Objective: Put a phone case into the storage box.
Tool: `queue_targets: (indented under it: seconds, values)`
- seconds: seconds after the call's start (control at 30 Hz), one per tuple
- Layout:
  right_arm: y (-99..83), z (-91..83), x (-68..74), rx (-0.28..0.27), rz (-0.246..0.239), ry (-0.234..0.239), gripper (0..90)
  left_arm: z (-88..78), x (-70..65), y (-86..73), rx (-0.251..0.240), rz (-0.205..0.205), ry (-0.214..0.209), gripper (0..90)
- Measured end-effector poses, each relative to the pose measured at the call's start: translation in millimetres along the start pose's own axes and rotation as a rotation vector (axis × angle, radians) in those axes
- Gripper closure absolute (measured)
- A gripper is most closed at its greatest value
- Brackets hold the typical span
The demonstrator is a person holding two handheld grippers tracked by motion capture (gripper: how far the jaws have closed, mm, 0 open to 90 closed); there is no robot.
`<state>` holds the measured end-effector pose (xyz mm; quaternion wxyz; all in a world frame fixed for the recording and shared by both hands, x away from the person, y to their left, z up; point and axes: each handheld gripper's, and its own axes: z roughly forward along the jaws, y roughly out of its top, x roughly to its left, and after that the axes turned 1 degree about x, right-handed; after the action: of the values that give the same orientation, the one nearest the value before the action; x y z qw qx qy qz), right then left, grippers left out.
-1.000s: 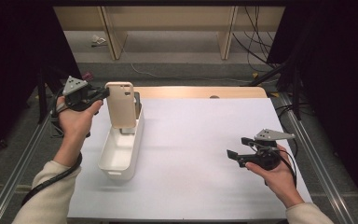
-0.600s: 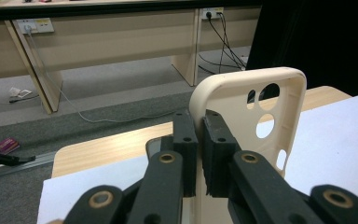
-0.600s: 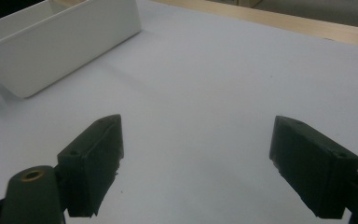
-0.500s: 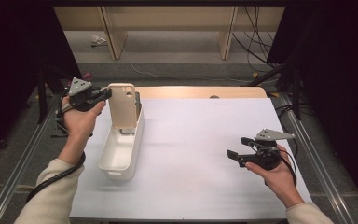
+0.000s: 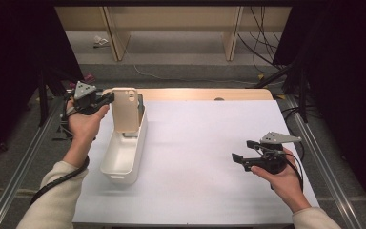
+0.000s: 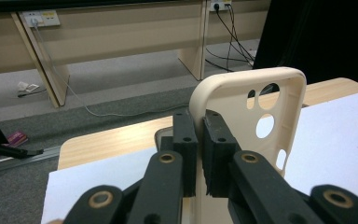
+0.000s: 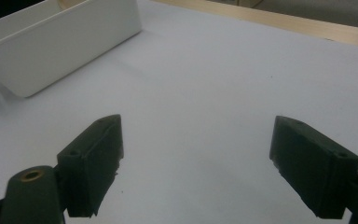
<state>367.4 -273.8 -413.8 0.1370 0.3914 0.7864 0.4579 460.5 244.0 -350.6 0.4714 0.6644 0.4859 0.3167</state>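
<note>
High view: one cream phone case (image 5: 125,109) stands upright at the far end of one white bin (image 5: 124,151), which lies lengthwise on the white surface (image 5: 209,143) at its left side. The left tongs (image 5: 106,99) are clamped on the left edge of that case, held by the person's left hand (image 5: 83,121), with a grey three-cornered plate on top and a black cable running down along the cream sleeve. A dark flat thing shows just behind the case at the bin's far end; it may be a second case or a phone, but the angle is too poor to say. The left gripper view shows the two black jaws pressed together on the case's (image 6: 242,100) rounded rim near its top corner, and four cut-outs can be counted in the case's upper part: two joined holes at the top, one round hole below them and one narrow slot lower down. The right tongs (image 5: 245,151) sit well apart from the bin, over the right part of the surface, held in the right hand (image 5: 281,179) with nothing between them. The right gripper view shows the two jaws standing wide apart above bare white surface (image 7: 205,79), with one corner of the bin (image 7: 60,39) at the upper left and a strip of wooden edge beyond.
</note>
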Motion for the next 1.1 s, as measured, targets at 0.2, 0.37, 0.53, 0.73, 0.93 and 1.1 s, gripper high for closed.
queue_targets:
  seconds: [0.2, 0.37, 0.53, 0.73, 0.93, 1.1]
  values:
    - [0.0, 0.1, 0.0, 0.0, 0.0, 0.001, 17.7, 6.9, 0.9, -5.7, 0.015, 0.001, -0.003, 84.7]
    - [0.0, 0.0, 0.0, -0.001, 0.0, 0.002, 17.6, 13.5, 1.4, -10.6, 0.027, 0.009, -0.008, 84.6]
    - [0.0, 0.0, 0.0, -0.002, -0.002, 0.002, 17.5, 18.7, 3.0, -15.9, 0.043, 0.006, -0.011, 84.6]
    - [0.0, 0.1, -0.1, 0.0, -0.002, 0.002, 17.5, 23.9, 3.7, -20.8, 0.068, 0.008, -0.016, 84.6]
    - [0.0, 0.0, -0.1, 0.0, -0.001, 0.001, 17.5, 27.9, 3.9, -25.0, 0.088, 0.01, -0.022, 84.6]
    - [-0.1, -0.1, -0.1, 0.001, -0.003, 0.001, 17.4, 30.4, 5.5, -29.7, 0.102, 0.006, -0.022, 84.5]
